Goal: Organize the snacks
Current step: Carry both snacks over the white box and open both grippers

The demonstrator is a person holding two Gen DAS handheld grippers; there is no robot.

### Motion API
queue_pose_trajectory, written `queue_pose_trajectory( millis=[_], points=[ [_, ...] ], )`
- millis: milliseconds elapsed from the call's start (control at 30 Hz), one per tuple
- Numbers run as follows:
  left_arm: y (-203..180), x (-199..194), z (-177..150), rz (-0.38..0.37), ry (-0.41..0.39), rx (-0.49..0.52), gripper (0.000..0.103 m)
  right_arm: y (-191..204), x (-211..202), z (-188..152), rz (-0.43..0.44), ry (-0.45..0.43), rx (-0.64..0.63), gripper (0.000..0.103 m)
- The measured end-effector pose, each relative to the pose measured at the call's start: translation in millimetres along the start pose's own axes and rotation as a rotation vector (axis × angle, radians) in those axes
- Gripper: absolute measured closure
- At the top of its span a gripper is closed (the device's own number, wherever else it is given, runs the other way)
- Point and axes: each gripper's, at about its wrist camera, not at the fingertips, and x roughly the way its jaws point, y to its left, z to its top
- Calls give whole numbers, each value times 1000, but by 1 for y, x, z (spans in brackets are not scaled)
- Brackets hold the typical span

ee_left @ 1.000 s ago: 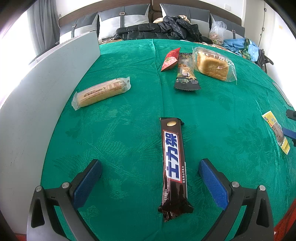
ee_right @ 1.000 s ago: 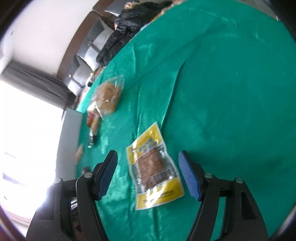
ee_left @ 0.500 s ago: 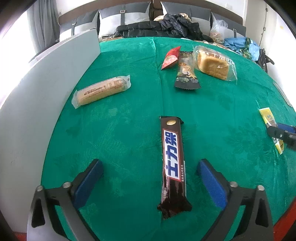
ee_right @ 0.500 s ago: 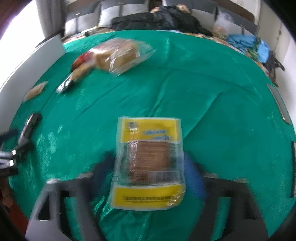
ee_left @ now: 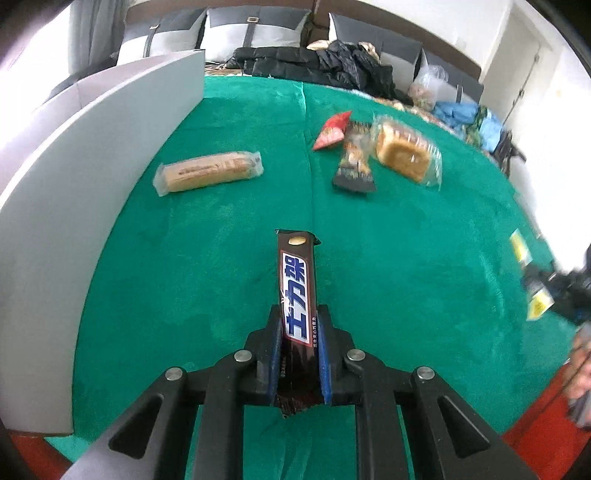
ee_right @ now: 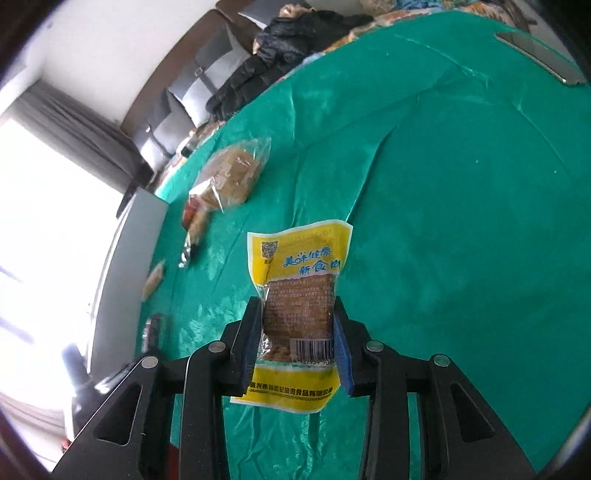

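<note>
A dark brown chocolate bar (ee_left: 297,295) with blue-and-white lettering sits clamped between the blue pads of the left tongs (ee_left: 298,332), its far end jutting forward over the green-clothed counter (ee_left: 221,236). The right tongs (ee_right: 297,325) are closing on a yellow snack packet (ee_right: 299,295) with a clear window, both pads already pressing its sides and the packet raised off the cloth.

Ahead of the left tongs and to their left lies a long pale wrapped roll (ee_left: 208,171), close to a grey board (ee_left: 92,155) standing along the counter's edge. Farther ahead and to the right, three snacks bunch together: a small red packet (ee_left: 332,131), a dark snack wrapper (ee_left: 354,162) and a bagged slice of bread (ee_left: 406,153), the wrapper lying between the other two. From the right tongs, that same bread shows ahead and to their left. A black jacket (ee_left: 321,66) is heaped beyond the counter's far side, against grey cushioned seats (ee_left: 255,31).
</note>
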Motion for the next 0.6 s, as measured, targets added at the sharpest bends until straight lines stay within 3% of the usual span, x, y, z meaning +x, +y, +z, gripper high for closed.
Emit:
queue_pose_trajectory(
  millis=[133,233,367,500,567,600],
  points=[
    [17,-34,13,-75,-46,-89,87,38,7,-12,12,20,-63,66],
    [39,-70,26,-114,-112,-149,87,89,4,-15,89,26,-143,66],
    [91,-108,44,-76,-183,-224,87,204,18,-19,237,49,-299,65],
    [157,-124,59,62,-183,-270,87,331,39,-26,321,61,-503,63],
    [180,-120,66,117,-143,-253,84,388,59,-25,318,39,-583,43],
    [191,-116,70,179,-111,-237,74,416,74,-24,324,34,-596,30]
  ],
)
